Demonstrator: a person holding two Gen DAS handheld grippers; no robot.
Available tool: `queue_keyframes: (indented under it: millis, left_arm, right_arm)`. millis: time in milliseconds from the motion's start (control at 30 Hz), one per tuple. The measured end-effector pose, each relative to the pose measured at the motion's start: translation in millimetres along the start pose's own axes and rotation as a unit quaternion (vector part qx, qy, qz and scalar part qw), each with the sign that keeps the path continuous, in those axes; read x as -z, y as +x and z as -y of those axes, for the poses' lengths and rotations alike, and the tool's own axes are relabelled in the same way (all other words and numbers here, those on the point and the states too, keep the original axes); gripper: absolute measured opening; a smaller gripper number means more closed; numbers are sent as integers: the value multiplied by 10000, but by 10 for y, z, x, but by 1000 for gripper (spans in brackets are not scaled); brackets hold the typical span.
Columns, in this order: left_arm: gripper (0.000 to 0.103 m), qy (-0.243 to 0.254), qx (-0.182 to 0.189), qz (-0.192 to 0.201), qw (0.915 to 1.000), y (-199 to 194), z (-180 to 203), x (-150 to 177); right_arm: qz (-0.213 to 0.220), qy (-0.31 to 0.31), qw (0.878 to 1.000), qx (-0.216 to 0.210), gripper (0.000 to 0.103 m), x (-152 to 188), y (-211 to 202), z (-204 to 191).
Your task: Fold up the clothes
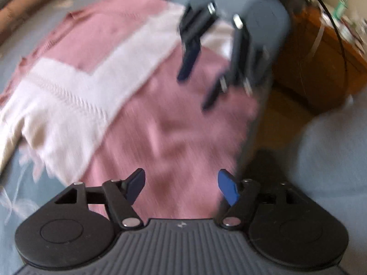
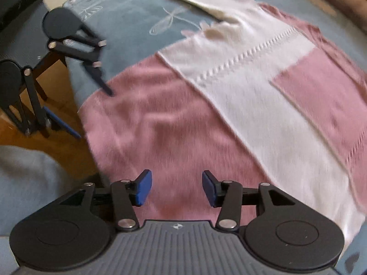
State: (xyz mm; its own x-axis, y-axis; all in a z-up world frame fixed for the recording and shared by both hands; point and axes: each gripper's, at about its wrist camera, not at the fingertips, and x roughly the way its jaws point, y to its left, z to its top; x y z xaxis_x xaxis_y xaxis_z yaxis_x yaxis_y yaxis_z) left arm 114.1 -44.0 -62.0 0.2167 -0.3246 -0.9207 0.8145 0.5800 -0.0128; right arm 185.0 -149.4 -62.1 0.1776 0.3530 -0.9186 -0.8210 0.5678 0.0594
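L gripper (image 1: 181,186): fingers spread, nothing between the blue pads, pink knit visible in the gap. Hovers over the pink lower part of the sweater (image 1: 165,123), near its edge by the bed side.

R gripper (image 2: 176,188): fingers also spread, gap empty, pads not on fabric as far as I can tell. Sits over the pink area too, close to the near hem.

Sweater: pink w/ a wide white band, lies mostly flat on the blue bedspread (image 2: 128,16) w/ white floral embroidery. One sleeve runs out toward the far side of the bed in R view, white then pink at the cuff. Lower pink corner is at the bed edge, just beside the drop to the wood floor (image 2: 57,146).

Each cam sees the other gripper: in L view the R one is ahead, above the sweater, fingers apart. In R view the L one is at the left, at the bed edge, one finger tip over the pink corner; contact unclear, frames are motion-blurred.

Brown wooden furniture (image 1: 321,68) beside the bed in L view, clutter on top, too blurred to ID.
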Motion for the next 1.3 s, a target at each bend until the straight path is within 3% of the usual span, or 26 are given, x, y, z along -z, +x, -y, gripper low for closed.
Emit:
queue_keyframes:
  millis: [100, 167, 233, 333, 433, 533, 700, 833, 967, 1033, 1200, 1300]
  left_arm:
    - [71, -366, -98, 75, 9993, 193, -121, 15]
    - [82, -709, -119, 44, 9974, 294, -190, 85]
    - [99, -1042, -43, -92, 9945, 301, -210, 160]
    - [100, -1489, 94, -140, 9887, 226, -246, 355]
    - [100, -1631, 204, -265, 9860, 135, -278, 503]
    - [95, -1680, 237, -400, 9847, 65, -362, 447]
    - [95, -1630, -83, 432, 9857, -81, -633, 116]
    - [95, -1895, -374, 899, 9770, 160, -904, -132]
    - [96, -2150, -696, 615, 9722, 473, -1003, -73]
    - [101, -1874, -868, 672, 9761, 462, -890, 25]
    - [100, -1635, -940, 266, 9817, 316, -726, 159]
    - [98, -1590, -827, 327, 9833, 195, -756, 44]
  right_arm:
    - [-6, -10, 9999, 160, 61, -50, 136, -18]
    - [-6, 8, 9997, 236, 67, -36, 200, -21]
    - [-9, 69, 9997, 246, 87, -24, 248, -45]
    - [-70, 188, 9994, 267, 103, 18, 314, -103]
    - [-186, 234, 9988, 386, 103, 129, 282, -146]
    - [-307, 193, 9981, 490, 103, 290, 240, -165]
    - [-368, -192, 9973, 612, 103, 339, 274, -241]
    - [-348, -110, 9970, 685, 103, 342, 273, -260]
    - [-327, -28, 9966, 758, 103, 345, 272, -279]
    - [-317, 14, 9963, 795, 103, 347, 272, -289]
    - [-520, 189, 9941, 937, 103, 332, 211, -362]
    - [-271, 526, 9927, 1053, 103, 358, -8, -334]
